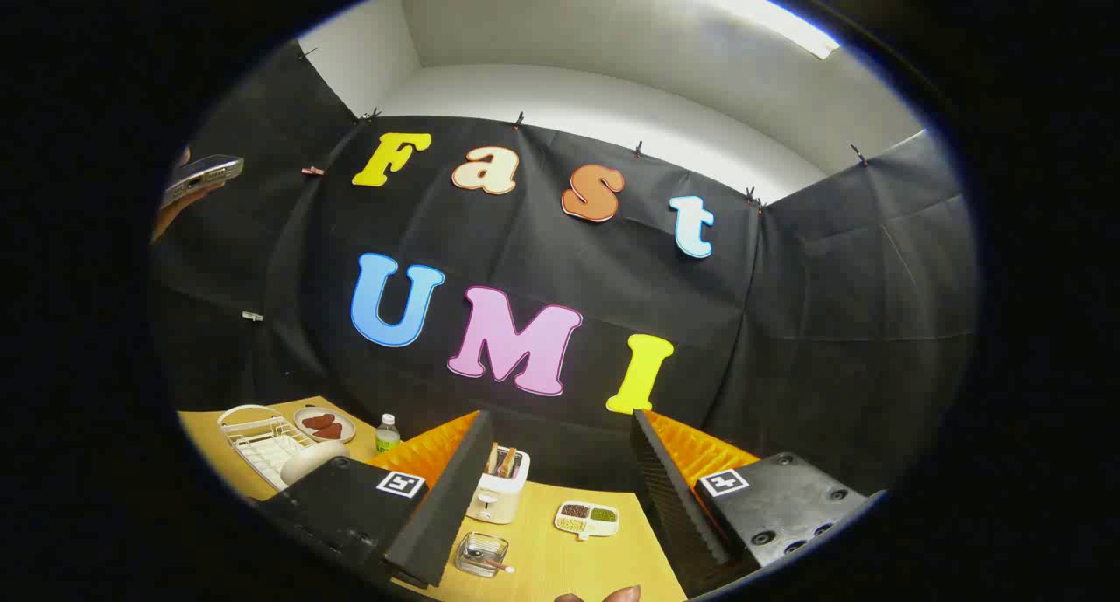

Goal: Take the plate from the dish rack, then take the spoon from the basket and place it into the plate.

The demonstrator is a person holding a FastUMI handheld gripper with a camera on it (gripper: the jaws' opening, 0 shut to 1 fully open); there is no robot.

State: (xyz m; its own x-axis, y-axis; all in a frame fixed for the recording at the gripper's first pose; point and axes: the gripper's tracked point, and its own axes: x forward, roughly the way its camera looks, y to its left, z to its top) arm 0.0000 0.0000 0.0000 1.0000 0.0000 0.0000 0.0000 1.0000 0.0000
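We see the gripper [547, 514] with fingers wide apart, holding nothing. Between them on the counter [542, 567] sits the basket [482, 555] with the spoon [490, 563]. Farther left, beyond the left finger, stands the rack [262, 440] with the plate [313, 458].

The claw's near finger hides part of the dish rack [262, 440] and plate [312, 459].

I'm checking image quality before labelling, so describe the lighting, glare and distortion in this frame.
Gripper view: a bright ceiling light is blown out to white; fisheye bending curves the wall seams and the table edge; the rack and plate sit small but sharp out to the left; the open hand-held gripper looms large, its fingers framing a toaster, a divided dish and a glass basket.
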